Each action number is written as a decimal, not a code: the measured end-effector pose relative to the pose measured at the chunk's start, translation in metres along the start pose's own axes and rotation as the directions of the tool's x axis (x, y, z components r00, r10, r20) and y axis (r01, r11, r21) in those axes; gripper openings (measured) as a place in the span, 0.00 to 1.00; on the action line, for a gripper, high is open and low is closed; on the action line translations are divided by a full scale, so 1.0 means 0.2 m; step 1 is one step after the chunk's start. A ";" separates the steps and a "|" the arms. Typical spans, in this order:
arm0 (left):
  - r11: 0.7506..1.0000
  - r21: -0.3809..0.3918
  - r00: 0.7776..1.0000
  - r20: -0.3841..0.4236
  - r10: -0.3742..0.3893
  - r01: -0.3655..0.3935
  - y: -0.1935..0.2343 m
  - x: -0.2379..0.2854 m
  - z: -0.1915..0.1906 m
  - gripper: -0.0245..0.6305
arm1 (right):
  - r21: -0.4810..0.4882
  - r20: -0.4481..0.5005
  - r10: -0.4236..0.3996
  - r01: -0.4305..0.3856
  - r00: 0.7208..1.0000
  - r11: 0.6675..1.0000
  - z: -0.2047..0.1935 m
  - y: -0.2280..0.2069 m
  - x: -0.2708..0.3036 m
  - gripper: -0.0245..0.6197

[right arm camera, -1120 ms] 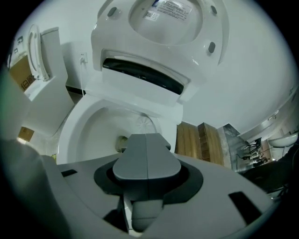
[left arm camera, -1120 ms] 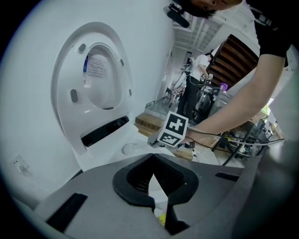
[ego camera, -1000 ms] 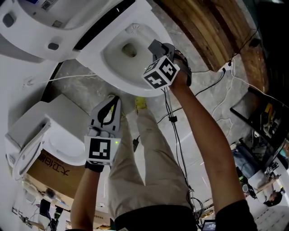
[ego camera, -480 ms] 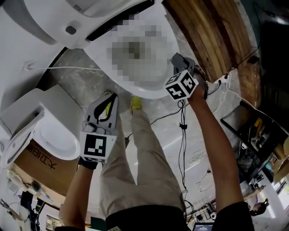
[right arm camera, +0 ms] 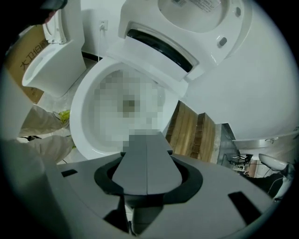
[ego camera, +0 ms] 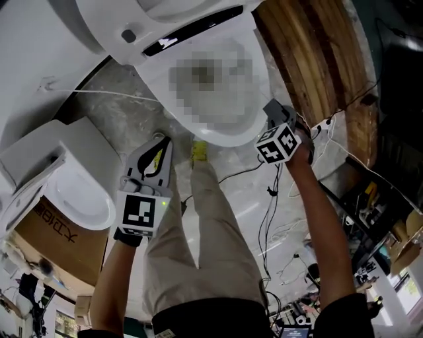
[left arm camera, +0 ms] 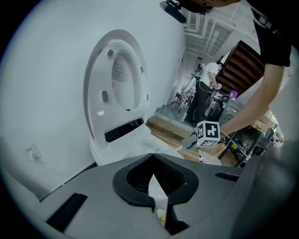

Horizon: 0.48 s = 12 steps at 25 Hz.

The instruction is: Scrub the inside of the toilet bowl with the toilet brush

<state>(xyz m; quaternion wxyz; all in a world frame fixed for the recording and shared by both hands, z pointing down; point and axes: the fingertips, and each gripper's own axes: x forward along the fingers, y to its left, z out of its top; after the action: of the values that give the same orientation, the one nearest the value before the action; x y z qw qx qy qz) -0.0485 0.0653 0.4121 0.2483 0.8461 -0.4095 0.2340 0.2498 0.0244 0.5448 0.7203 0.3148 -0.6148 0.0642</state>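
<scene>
The white toilet bowl [ego camera: 228, 137] stands open at the top of the head view, its lid [ego camera: 172, 13] raised; its inside is covered by a mosaic patch. My right gripper [ego camera: 269, 105] hovers just off the bowl's right rim, shut with nothing between its jaws. In the right gripper view the closed jaws [right arm camera: 145, 136] point at the rim [right arm camera: 81, 126]. My left gripper [ego camera: 158, 140] hangs lower left of the bowl, above the floor, open and empty. The left gripper view shows its gap [left arm camera: 153, 177], with the lid [left arm camera: 117, 84] behind. No toilet brush is visible.
A second white toilet [ego camera: 73, 191] and a cardboard box [ego camera: 59, 241] sit at the left. A wooden platform [ego camera: 317, 59] runs along the bowl's right side. Cables [ego camera: 264, 198] trail over the marble floor. My khaki leg [ego camera: 205, 231] and yellow shoe [ego camera: 199, 150] stand below the bowl.
My right gripper has moved from over the bowl's front rim to the right, off the bowl's side. The left gripper has stayed about where it was.
</scene>
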 end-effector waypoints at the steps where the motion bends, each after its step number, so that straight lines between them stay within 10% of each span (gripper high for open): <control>1: 1.000 -0.002 1.000 0.002 -0.001 0.001 0.00 0.00 0.00 0.06 | -0.010 -0.006 0.000 0.000 1.000 1.000 -0.02 0.01 -0.01 0.30; 12: 1.000 0.002 1.000 -0.016 -0.018 0.018 0.02 -0.04 -0.05 0.06 | -0.059 -0.092 0.035 -0.041 0.995 0.997 -0.18 0.14 -0.11 0.30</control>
<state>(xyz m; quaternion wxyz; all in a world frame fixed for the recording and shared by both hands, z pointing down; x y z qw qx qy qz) -0.0588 0.0741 0.4156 0.2525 0.8483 -0.3995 0.2388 0.2613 0.0721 0.5331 0.7556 0.2776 -0.5888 0.0733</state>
